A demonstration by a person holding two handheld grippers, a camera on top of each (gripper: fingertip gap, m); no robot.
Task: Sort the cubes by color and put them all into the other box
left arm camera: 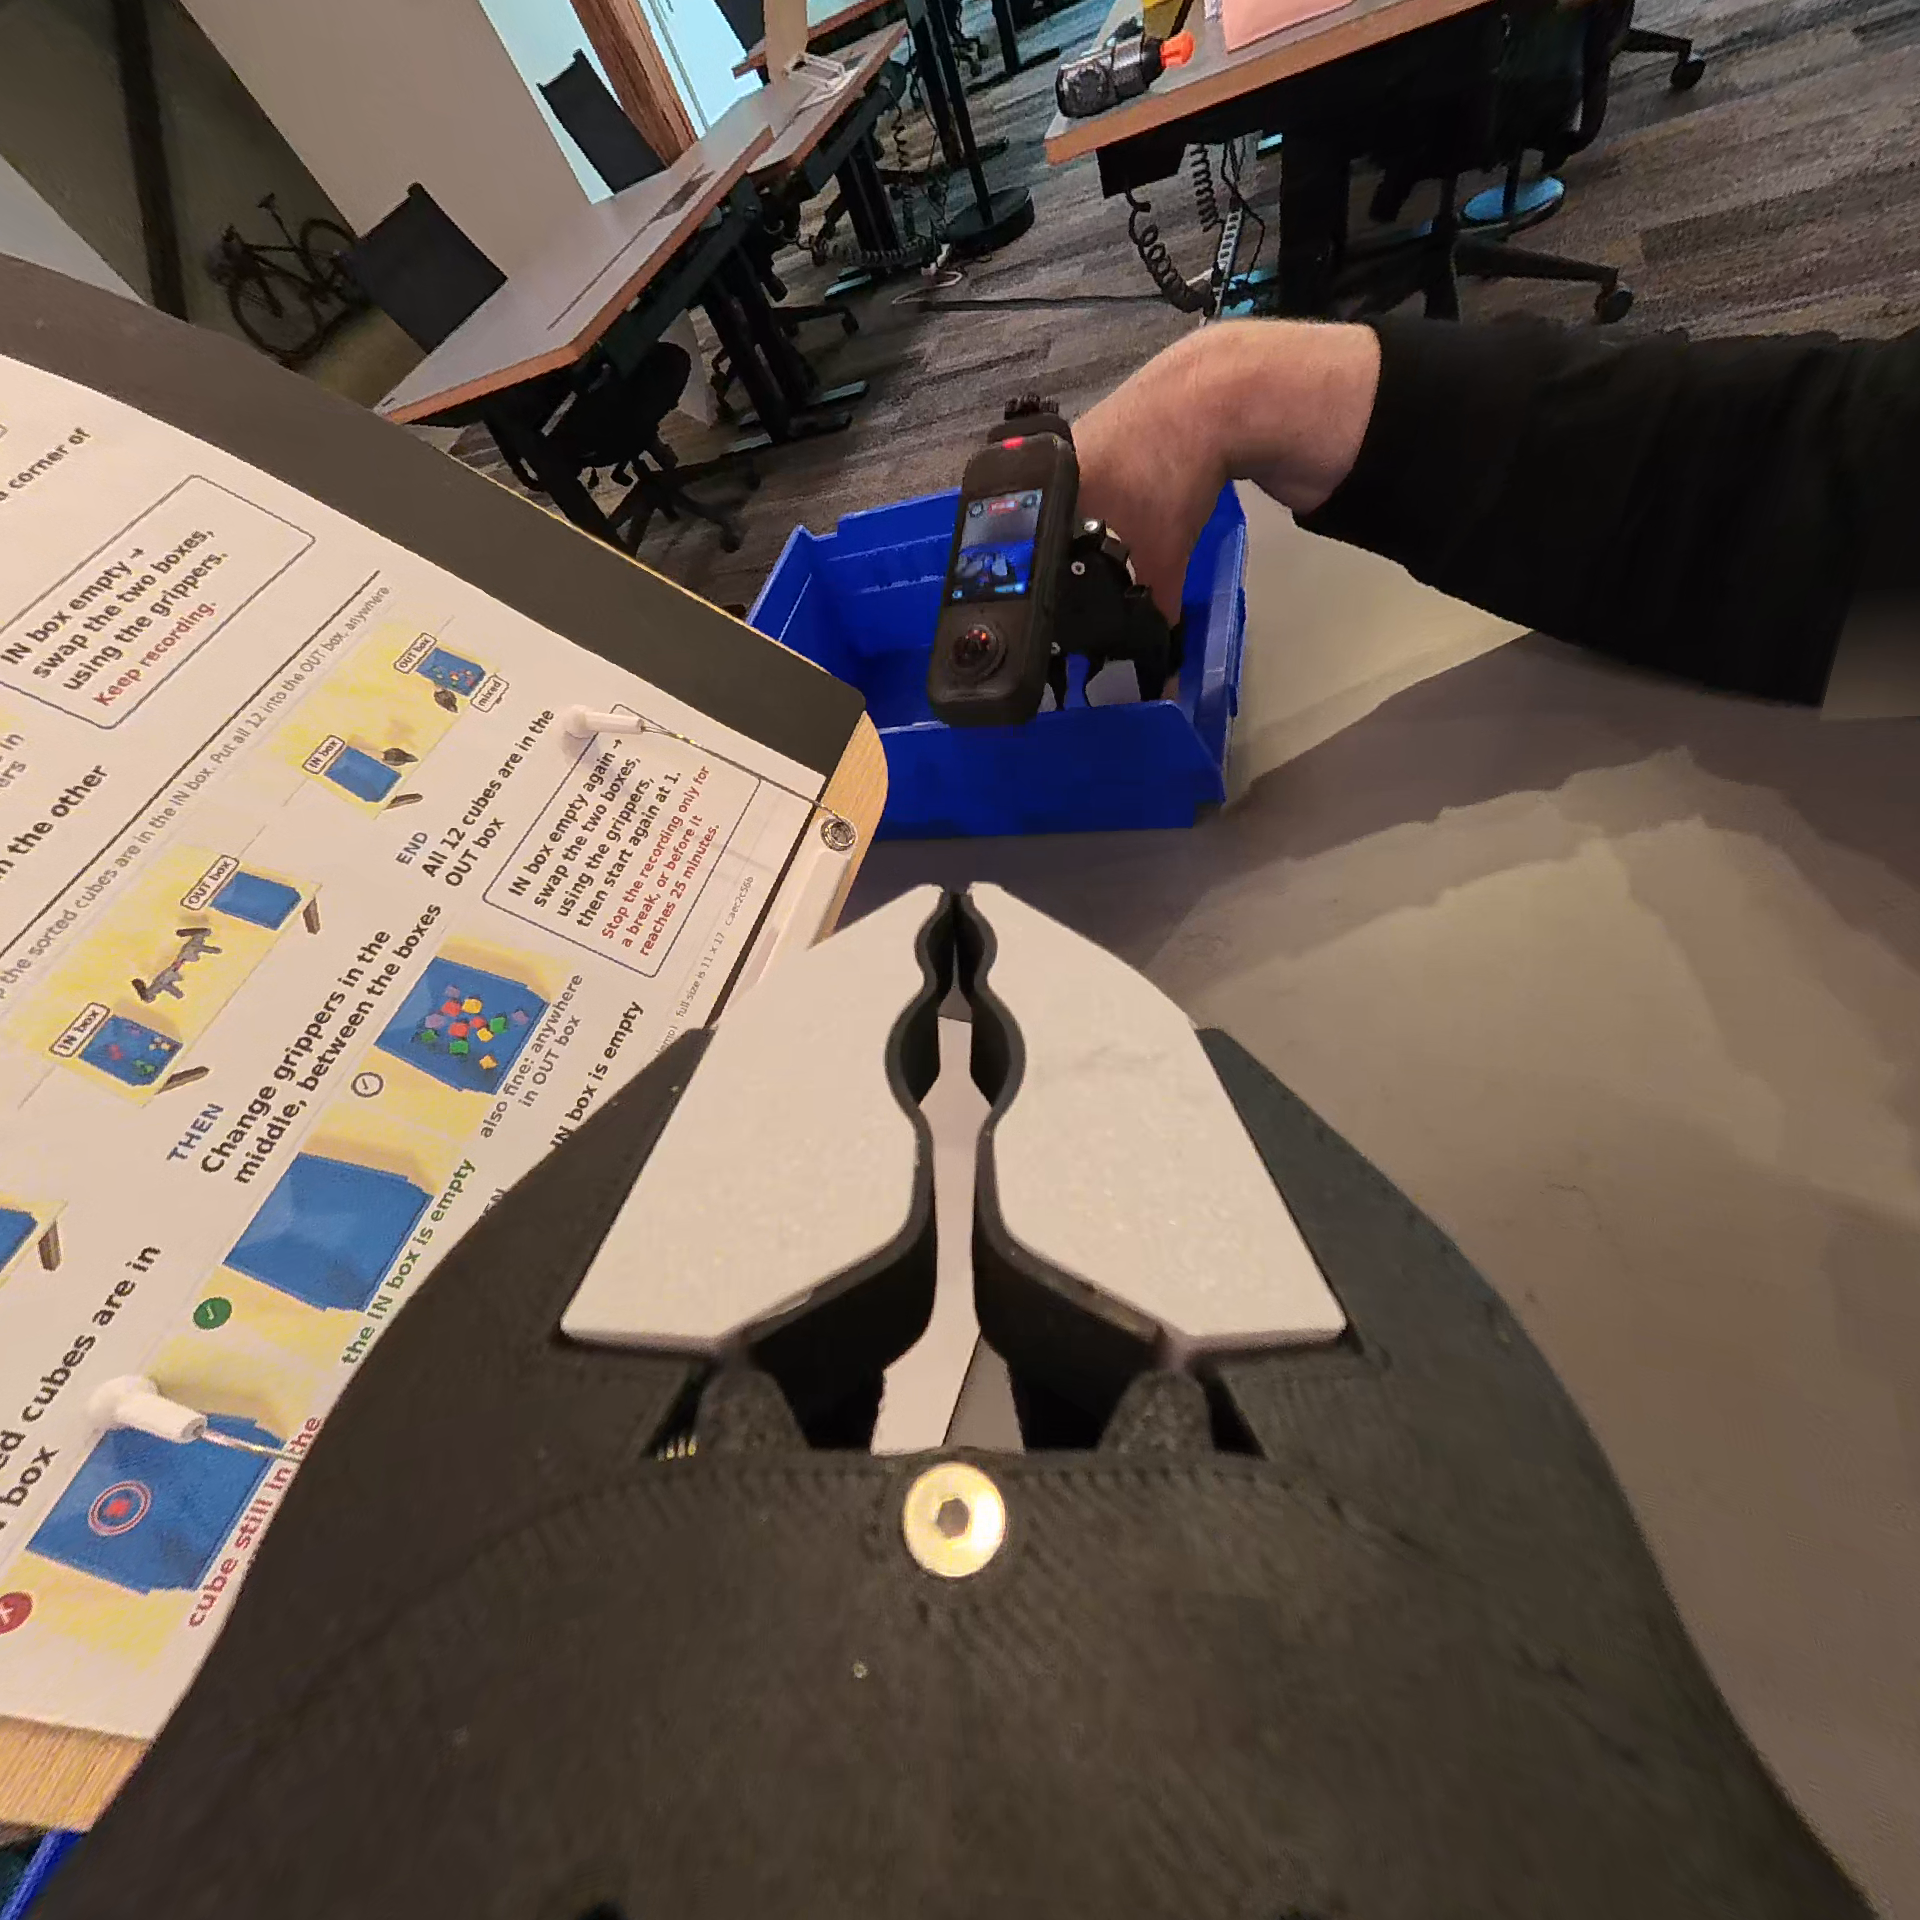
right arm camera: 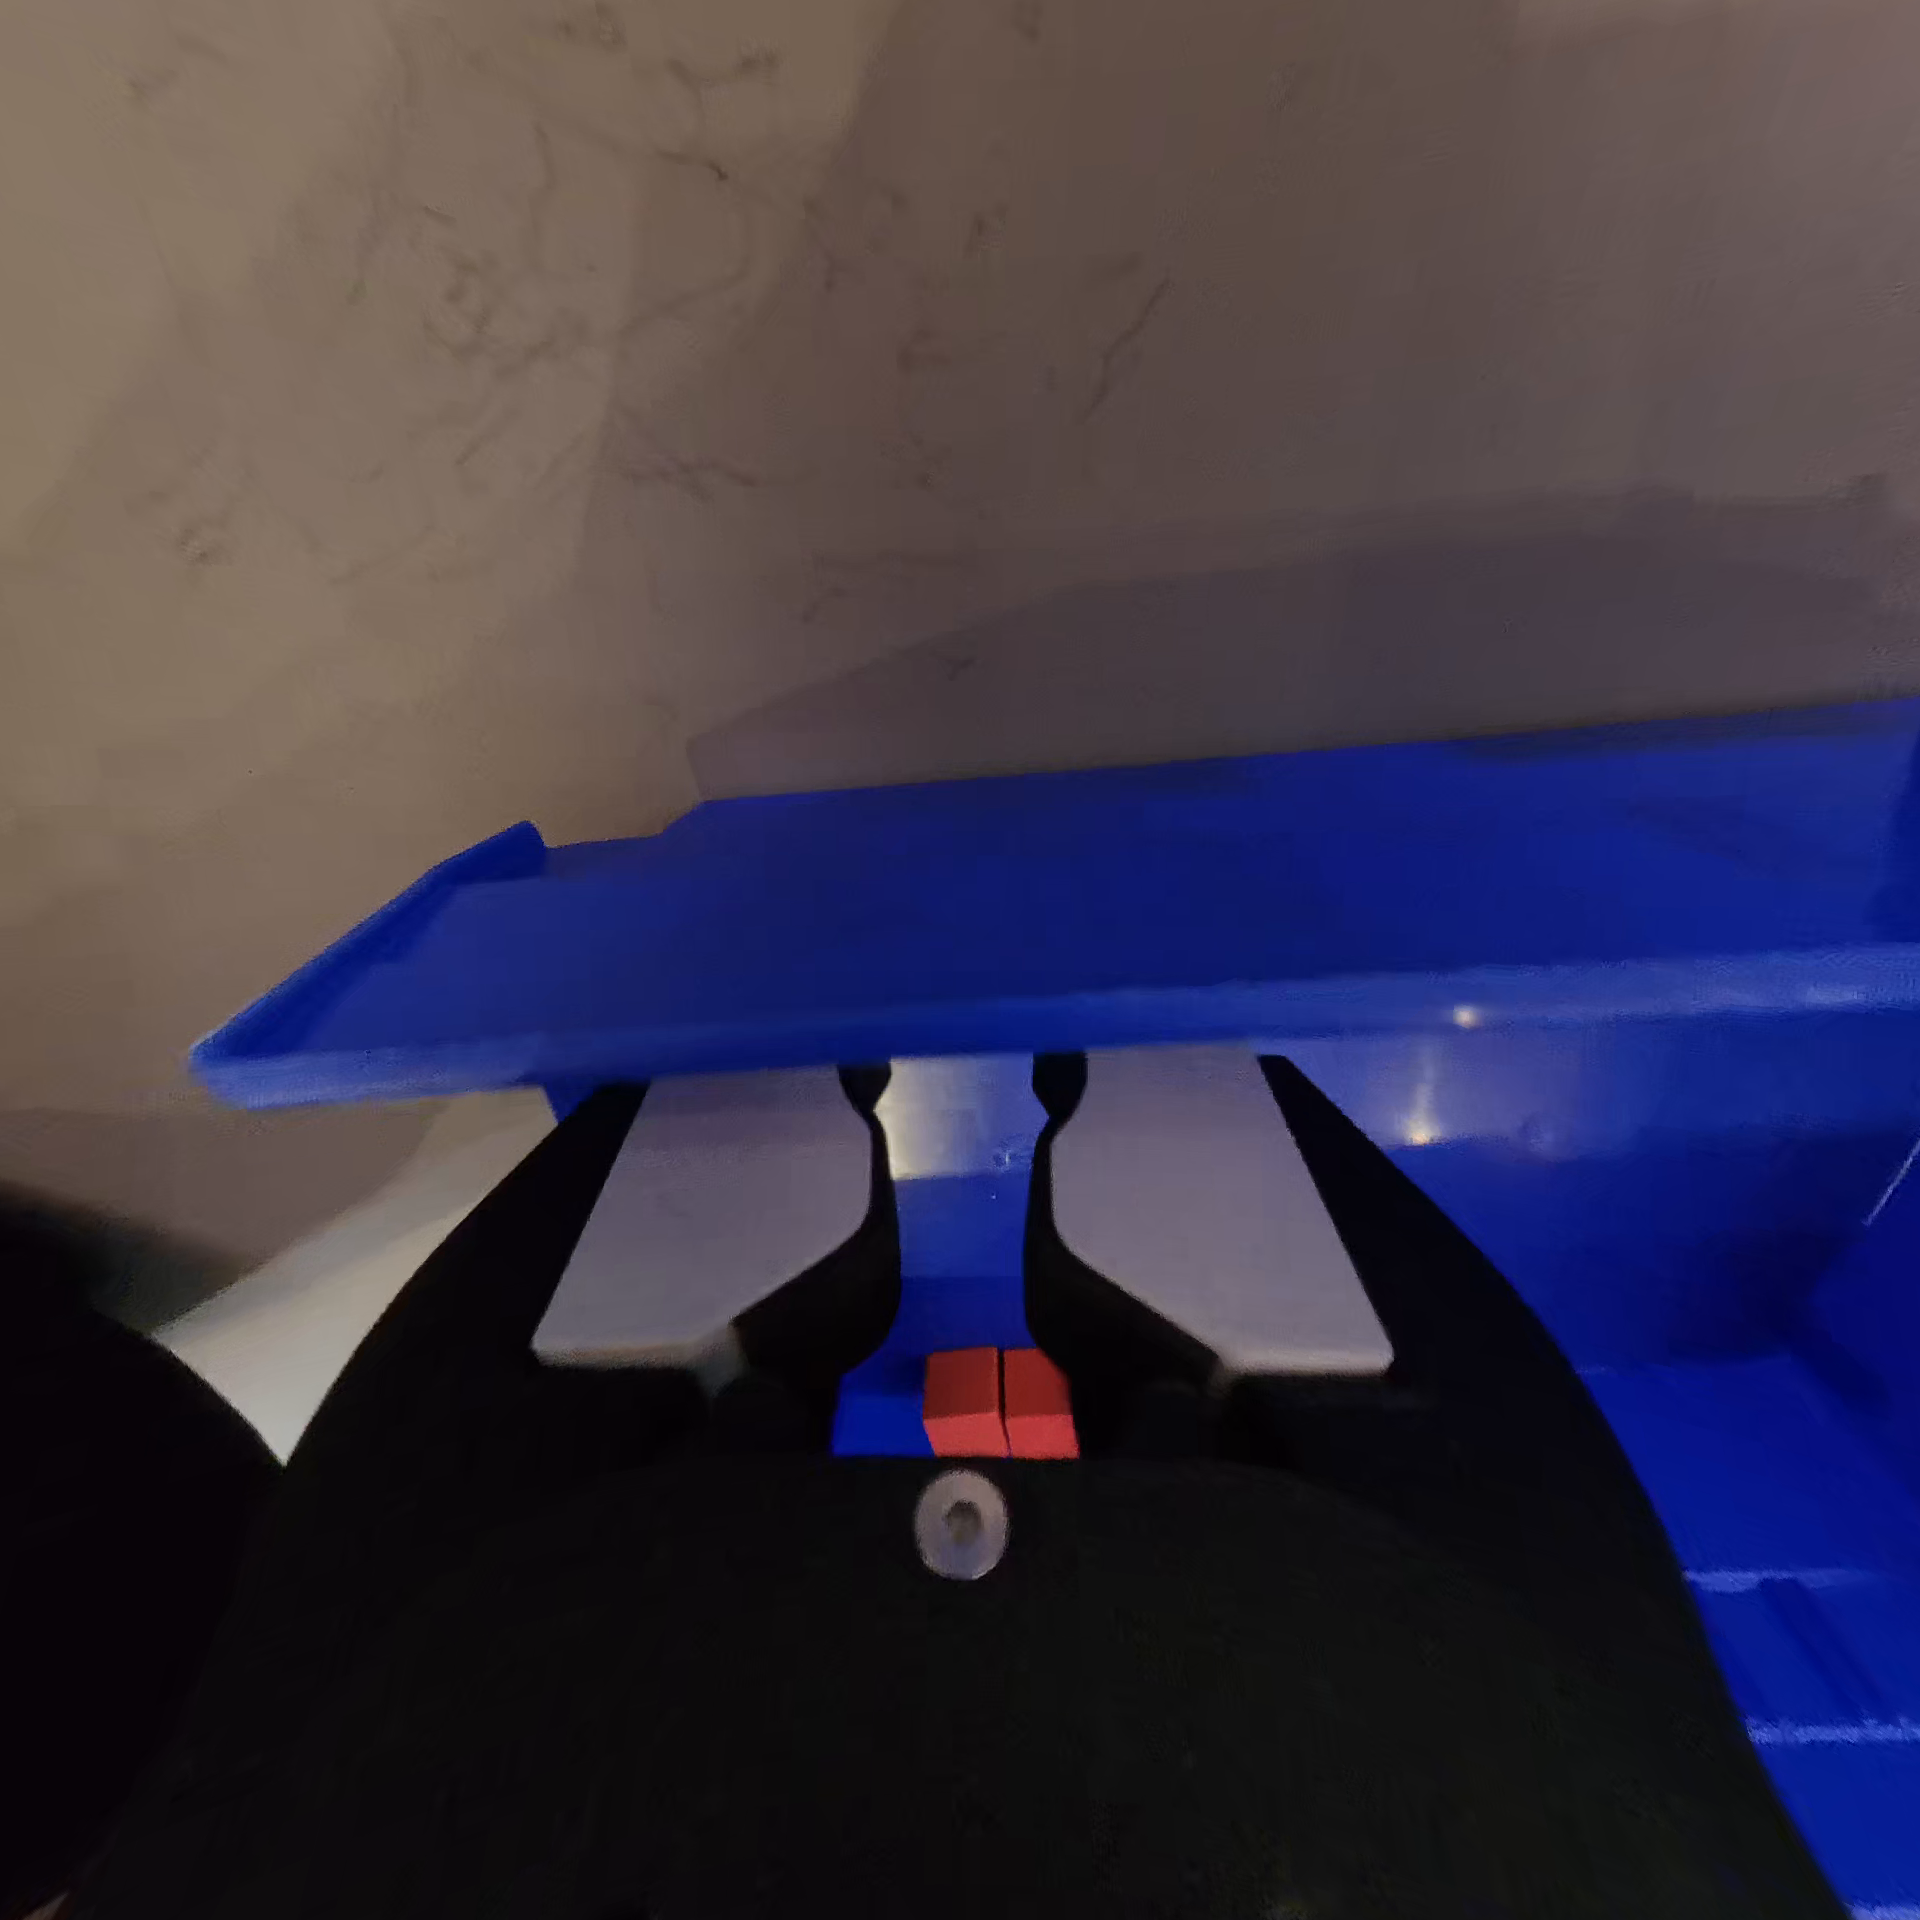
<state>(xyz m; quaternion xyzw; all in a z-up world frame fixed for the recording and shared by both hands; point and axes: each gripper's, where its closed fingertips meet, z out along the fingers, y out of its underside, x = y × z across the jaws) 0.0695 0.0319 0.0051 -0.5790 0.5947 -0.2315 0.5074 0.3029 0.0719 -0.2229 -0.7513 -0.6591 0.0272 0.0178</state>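
A blue box (left arm camera: 1039, 774) stands on the grey table at the far side. My right gripper (left arm camera: 1107, 634) reaches down into it, held by a hand, with its black camera (left arm camera: 987, 592) facing me. In the right wrist view the right gripper (right arm camera: 961, 1075) has its fingers apart; the tips are hidden behind the box's rim (right arm camera: 1039, 935). Two red cubes (right arm camera: 1000, 1403) lie side by side on the box floor, seen between the finger bases. My left gripper (left arm camera: 961, 906) is shut and empty, hovering over the table well short of the box.
A printed instruction sheet on a black board (left arm camera: 312, 831) slopes along the left. A black-sleeved arm (left arm camera: 1610, 499) crosses from the right. A blue edge (left arm camera: 36, 1875) shows at the bottom left. Desks and office chairs stand beyond the table edge. The grippers' ends are close to 35 centimeters from one another.
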